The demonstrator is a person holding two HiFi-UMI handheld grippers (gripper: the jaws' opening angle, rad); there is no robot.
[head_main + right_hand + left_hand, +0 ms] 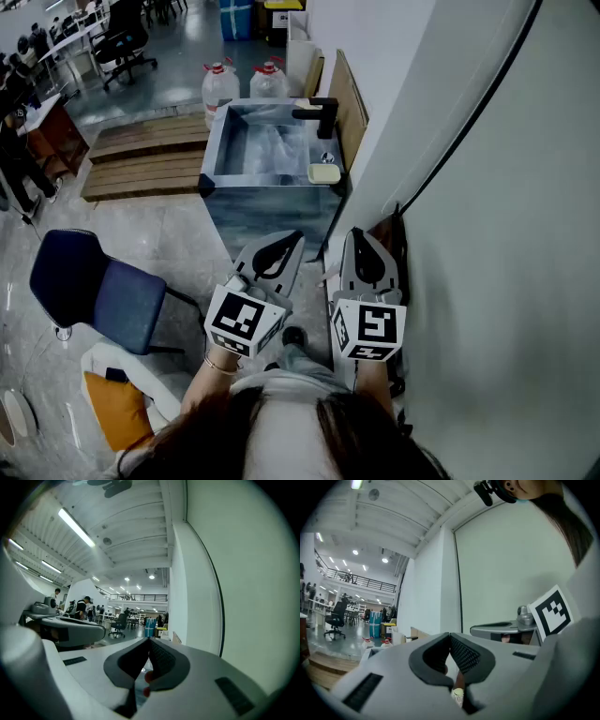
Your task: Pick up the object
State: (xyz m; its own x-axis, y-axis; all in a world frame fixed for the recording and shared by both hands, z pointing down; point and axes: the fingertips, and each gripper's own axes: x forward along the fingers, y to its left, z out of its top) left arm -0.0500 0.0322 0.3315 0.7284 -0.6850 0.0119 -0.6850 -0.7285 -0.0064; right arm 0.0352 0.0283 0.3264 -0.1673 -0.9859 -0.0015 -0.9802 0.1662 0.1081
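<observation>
Currently the left hand-held gripper (294,240) and the right hand-held gripper (357,234) are both pressed together, holding nothing. Both point toward a sink (217,141).

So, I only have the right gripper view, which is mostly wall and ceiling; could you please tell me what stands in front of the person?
Observer: A blue-grey basin stands just ahead, beside the white wall, with a black tap on its right rim.
Operator: Thank you. Is anything lying on that rim?
Observer: Yes, a small pale yellow object sits at the near right corner, just in front of the tap. I cannot tell what it is.
Operator: And what are the left tongs doing?
Observer: The left tongs are shut, tips touching, with nothing between them.
</observation>
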